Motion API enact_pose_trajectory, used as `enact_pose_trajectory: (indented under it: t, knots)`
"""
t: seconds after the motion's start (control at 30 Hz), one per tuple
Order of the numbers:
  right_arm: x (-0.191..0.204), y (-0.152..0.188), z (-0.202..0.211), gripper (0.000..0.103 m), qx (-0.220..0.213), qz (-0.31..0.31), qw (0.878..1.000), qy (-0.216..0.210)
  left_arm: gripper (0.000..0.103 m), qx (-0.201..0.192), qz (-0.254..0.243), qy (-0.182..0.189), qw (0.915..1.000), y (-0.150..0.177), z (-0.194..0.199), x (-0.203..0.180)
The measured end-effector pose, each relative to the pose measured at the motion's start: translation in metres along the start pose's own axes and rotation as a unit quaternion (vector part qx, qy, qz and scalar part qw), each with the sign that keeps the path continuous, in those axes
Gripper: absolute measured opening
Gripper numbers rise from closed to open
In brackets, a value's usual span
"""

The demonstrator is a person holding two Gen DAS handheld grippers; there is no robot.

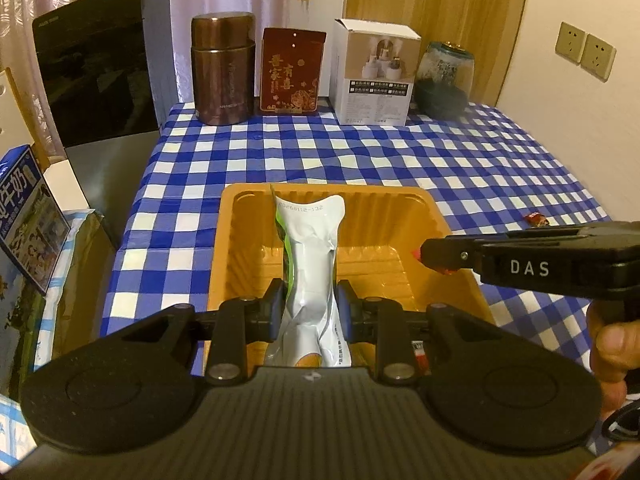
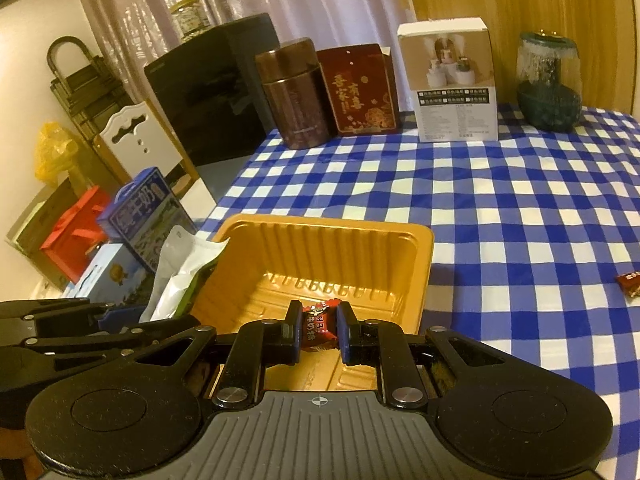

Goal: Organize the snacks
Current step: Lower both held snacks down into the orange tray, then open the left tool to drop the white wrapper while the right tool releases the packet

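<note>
An orange plastic tray (image 1: pixel 380 216) sits at the near edge of the blue-checked table. My left gripper (image 1: pixel 310 304) is shut on a white and green snack pouch (image 1: pixel 312 248), which stands up over the tray. My right gripper (image 2: pixel 319 330) is shut on a small red wrapped candy (image 2: pixel 318 328) over the tray (image 2: pixel 320 248). In the left wrist view the right gripper (image 1: pixel 430 258) reaches in from the right above the tray's right side. The pouch (image 2: pixel 180 280) shows at the tray's left in the right wrist view. Another red candy (image 1: pixel 537 219) (image 2: pixel 630 289) lies on the cloth to the right.
Along the table's back edge stand a brown metal canister (image 1: pixel 224 68), a red tin (image 1: pixel 290 72), a white box (image 1: pixel 376 72) and a glass jar (image 1: pixel 444 76). Off the left edge are a dark cabinet (image 1: pixel 92 76), a blue milk carton (image 2: pixel 144 216) and a red bag (image 2: pixel 72 240).
</note>
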State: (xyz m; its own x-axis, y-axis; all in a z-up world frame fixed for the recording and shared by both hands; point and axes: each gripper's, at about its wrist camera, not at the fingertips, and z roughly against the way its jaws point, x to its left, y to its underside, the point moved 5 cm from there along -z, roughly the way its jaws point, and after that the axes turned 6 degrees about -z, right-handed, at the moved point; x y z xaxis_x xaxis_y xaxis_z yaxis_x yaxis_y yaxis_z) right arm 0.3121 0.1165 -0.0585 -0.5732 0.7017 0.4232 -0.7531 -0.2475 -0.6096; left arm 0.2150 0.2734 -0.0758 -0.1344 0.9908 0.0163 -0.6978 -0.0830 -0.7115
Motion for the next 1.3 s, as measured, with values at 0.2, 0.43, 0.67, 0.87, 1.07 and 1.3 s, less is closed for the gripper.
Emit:
enact_pose_trajectory:
  t: [0.2, 0.43, 0.67, 0.87, 1.07, 1.3]
  knots:
    - [-0.008, -0.005, -0.011, 0.018, 0.001, -0.008, 1.000, 0.002, 0.025, 0.010, -0.006, 0.003, 0.9999, 0.000, -0.022, 0.000]
    - [-0.015, -0.002, -0.018, 0.018, 0.006, -0.018, 1.000, 0.001, 0.030, 0.023, 0.001, 0.001, 0.9997, 0.005, -0.044, -0.001]
    - [-0.014, 0.002, -0.017, 0.018, 0.010, -0.022, 1.000, 0.000, 0.032, 0.010, 0.015, -0.007, 0.9998, 0.007, -0.034, 0.006]
    - [-0.006, 0.004, -0.014, 0.018, 0.013, -0.019, 1.000, -0.006, 0.032, 0.008, 0.013, -0.009, 0.9998, 0.007, -0.026, 0.007]
    - [0.001, 0.002, -0.011, 0.018, 0.011, -0.019, 1.000, -0.012, 0.032, 0.009, 0.009, -0.008, 0.9999, 0.009, -0.021, 0.006]
    - [0.007, -0.003, -0.010, 0.033, 0.008, -0.022, 0.999, -0.031, 0.032, 0.009, 0.009, -0.008, 0.9999, 0.010, -0.019, 0.006]
